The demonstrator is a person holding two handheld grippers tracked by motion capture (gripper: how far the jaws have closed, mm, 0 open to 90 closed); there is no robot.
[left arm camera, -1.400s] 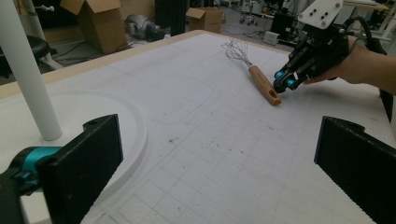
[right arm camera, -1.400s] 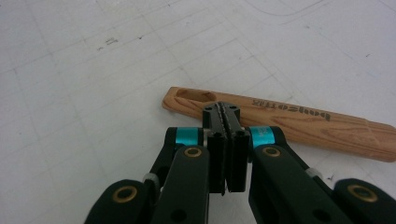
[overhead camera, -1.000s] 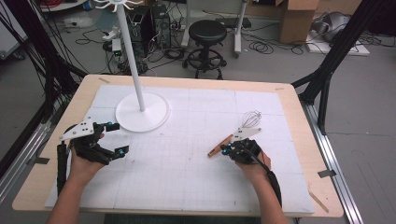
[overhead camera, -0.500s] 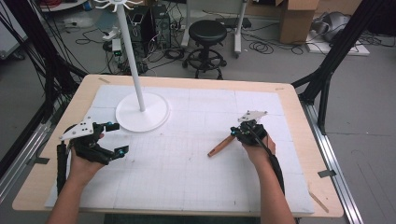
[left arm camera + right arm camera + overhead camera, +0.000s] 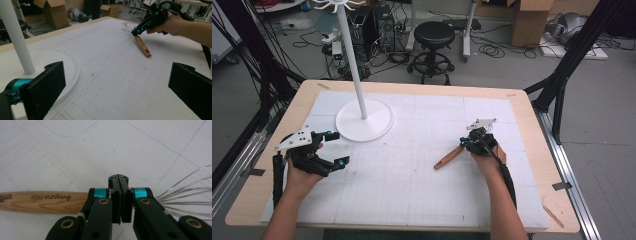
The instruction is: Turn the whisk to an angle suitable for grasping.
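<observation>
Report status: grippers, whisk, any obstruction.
Left gripper open, idle near the stand base. Right gripper fingers together over the whisk; grip itself hidden. Whisk flat on the mat, nothing in the way.

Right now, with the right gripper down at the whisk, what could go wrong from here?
1. The right gripper has its fingers shut together over the whisk, not around it. Pushing down could roll or shove it instead of grasping.
2. The thin wire loops lie right beside those fingers and might snag or bend.
3. The left gripper sits open close to the stand; a careless sweep could knock its tall pole.
</observation>
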